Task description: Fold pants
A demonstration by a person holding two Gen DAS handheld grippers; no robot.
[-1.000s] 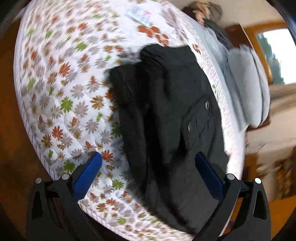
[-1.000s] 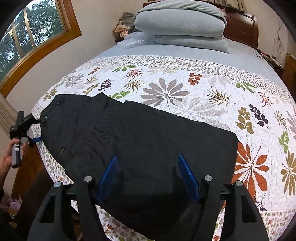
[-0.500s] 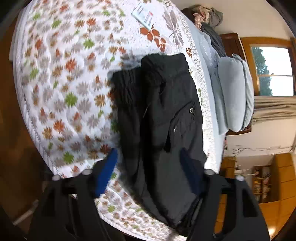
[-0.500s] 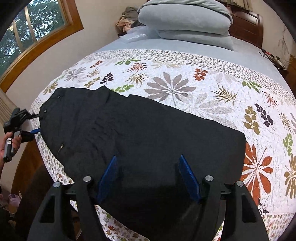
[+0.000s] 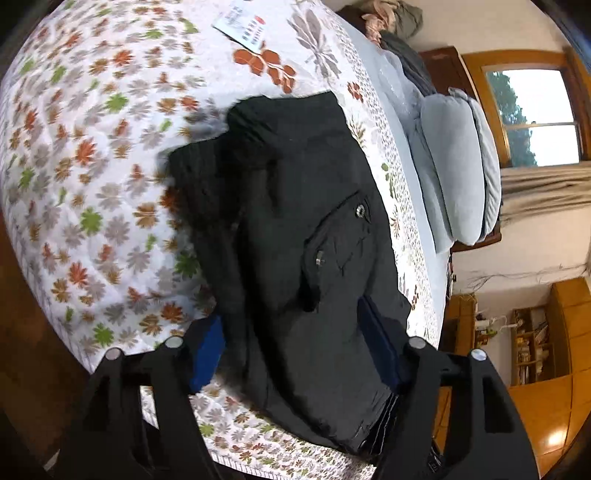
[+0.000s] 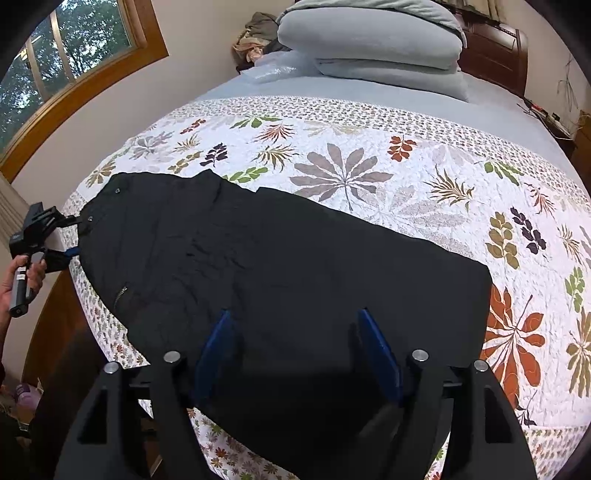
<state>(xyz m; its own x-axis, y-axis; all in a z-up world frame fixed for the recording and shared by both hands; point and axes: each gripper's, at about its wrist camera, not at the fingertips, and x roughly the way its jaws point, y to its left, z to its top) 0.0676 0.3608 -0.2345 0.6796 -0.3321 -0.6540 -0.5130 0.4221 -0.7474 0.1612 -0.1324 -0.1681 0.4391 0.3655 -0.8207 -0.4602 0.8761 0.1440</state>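
Black pants lie flat on the floral quilt, legs folded together, waist at the left edge of the bed. In the left wrist view the waist end with a button and a pocket zip is nearest. My left gripper is open, its blue pads either side of the waistband at the bed's edge; it also shows in the right wrist view. My right gripper is open, low over the front edge of the leg part, holding nothing.
The floral quilt covers the bed. Grey pillows are stacked at the headboard, with a clothes heap beside them. A paper card lies on the quilt. A window and the wooden floor flank the bed.
My left gripper has swung and come in closer to the waistband, its pads now around the waist end. My right gripper has shifted slightly forward. The pants have not moved.
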